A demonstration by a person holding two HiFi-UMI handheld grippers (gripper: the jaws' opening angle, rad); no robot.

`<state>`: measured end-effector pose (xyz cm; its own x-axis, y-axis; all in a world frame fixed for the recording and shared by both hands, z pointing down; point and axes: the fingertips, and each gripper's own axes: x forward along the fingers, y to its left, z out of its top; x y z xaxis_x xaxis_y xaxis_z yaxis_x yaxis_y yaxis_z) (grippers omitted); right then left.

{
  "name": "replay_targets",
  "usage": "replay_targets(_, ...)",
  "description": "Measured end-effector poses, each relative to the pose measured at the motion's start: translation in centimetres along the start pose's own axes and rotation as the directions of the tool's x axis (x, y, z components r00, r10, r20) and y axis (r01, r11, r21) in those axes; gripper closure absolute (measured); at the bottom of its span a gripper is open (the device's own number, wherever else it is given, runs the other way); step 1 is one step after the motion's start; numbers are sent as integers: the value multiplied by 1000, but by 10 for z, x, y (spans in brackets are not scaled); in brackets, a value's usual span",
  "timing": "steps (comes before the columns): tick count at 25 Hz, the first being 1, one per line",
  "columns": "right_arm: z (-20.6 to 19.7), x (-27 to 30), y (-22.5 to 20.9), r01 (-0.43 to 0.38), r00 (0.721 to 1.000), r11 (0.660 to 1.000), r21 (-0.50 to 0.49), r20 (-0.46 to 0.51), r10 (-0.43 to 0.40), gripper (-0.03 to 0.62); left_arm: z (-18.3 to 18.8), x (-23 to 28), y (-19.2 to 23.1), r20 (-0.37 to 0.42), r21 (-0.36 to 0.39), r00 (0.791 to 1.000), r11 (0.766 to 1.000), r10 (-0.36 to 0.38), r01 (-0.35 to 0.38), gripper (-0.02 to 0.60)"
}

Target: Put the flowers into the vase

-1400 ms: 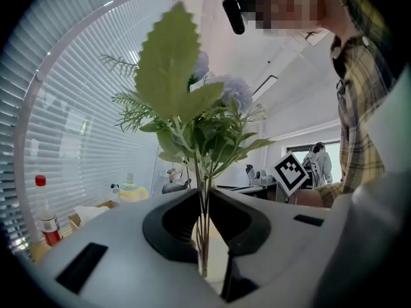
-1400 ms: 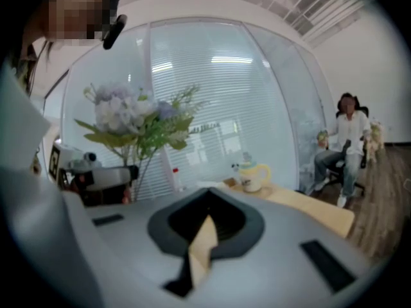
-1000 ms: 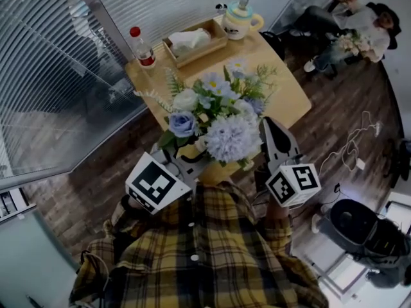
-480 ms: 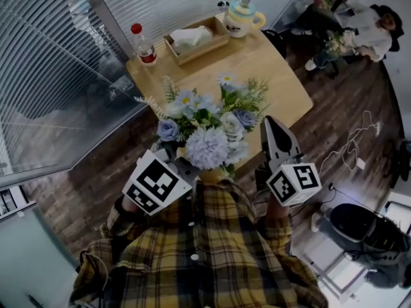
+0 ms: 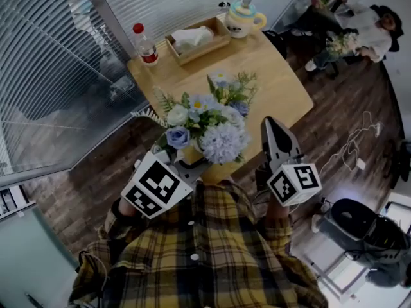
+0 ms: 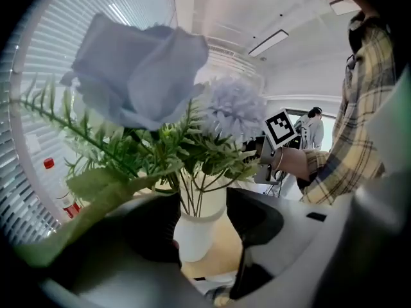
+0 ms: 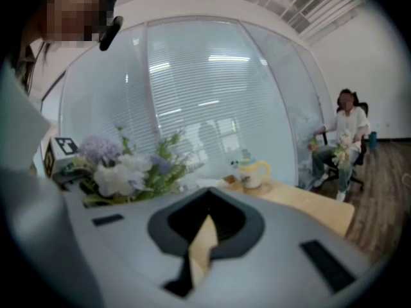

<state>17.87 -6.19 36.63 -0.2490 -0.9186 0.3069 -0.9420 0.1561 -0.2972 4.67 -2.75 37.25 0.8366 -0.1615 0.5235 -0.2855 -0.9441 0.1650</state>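
Note:
A bouquet of blue roses, white blooms and a lilac pom-pom stands near the front edge of the wooden table. In the left gripper view its stems go down into a white vase. My left gripper is open, its jaws have just been opening, and they stand either side of the vase neck without pressing on it. In the head view the left gripper sits under the blooms, which hide the vase. My right gripper hovers to the right of the bouquet, shut and empty.
At the table's far side stand a red-capped bottle, a wooden tissue box and a lidded teapot. A glass wall with blinds runs along the left. A seated person holds flowers at the far right.
The bouquet has sunk lower and looks smaller and more upright. My left gripper has dropped a little with it. The right gripper has stayed put.

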Motion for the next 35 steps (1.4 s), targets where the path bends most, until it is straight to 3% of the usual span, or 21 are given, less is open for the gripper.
replay_targets(5, -2, -3, 2, 1, 1000, 1000, 5, 2, -1, 582, -8, -5, -3, -52, 9, 998, 1000, 19, -19, 368)
replay_targets(17, -6, -5, 7, -8, 1000, 1000, 9, 2, 8, 582, -12, -10, -9, -60, -70, 997, 996, 51, -55, 370)
replay_targets(22, -6, -7, 5, -11, 1000, 1000, 17, 7, 11, 582, -20, -8, -10, -144, -59, 984, 992, 104, -114, 368)
replay_targets(24, -6, -8, 3, -10, 1000, 1000, 23, 9, 10, 582, -22, -11, -7, -182, -25, 973, 988, 144, -151, 370)
replay_targets(30, -7, -10, -2, -13, 1000, 999, 39, 16, 12, 582, -22, -15, 2, -271, 207, 917, 948, 292, -240, 370)
replay_targets(33, -8, -11, -4, -12, 1000, 999, 43, 17, 11, 582, -27, -19, 4, -315, 265, 893, 934, 320, -241, 368)
replay_targets(35, -8, -11, -6, -11, 1000, 999, 45, 18, 10, 582, -27, -22, 3, -328, 266, 890, 935, 317, -235, 370)
